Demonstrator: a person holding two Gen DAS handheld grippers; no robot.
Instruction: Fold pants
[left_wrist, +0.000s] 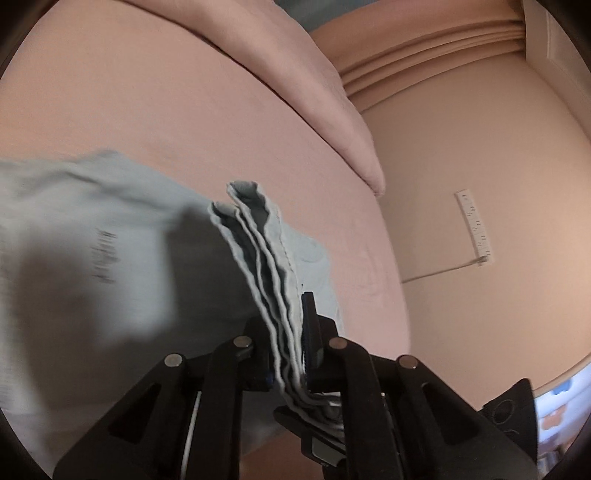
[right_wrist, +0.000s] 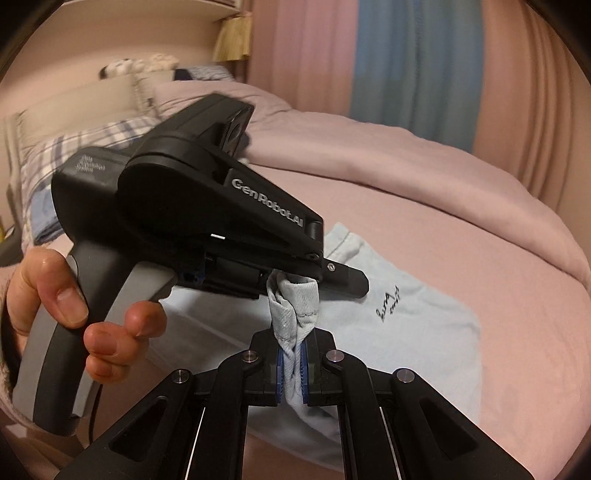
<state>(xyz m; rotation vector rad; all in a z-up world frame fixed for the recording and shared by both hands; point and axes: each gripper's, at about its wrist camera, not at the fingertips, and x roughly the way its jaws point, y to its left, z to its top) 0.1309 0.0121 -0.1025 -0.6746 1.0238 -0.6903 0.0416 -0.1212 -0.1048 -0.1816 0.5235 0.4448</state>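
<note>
Light blue pants lie partly spread on a pink bed sheet, with small black lettering on the cloth. My left gripper is shut on several bunched layers of the pants' edge, lifted off the bed. In the right wrist view the left gripper appears from the side, held by a hand. My right gripper is shut on the same bunched edge of cloth, right below the left gripper's fingers.
A pink duvet is piled along the far side of the bed. Plaid pillows lie at the head. Pink and blue curtains hang behind. In the left wrist view the bed's edge drops to the floor.
</note>
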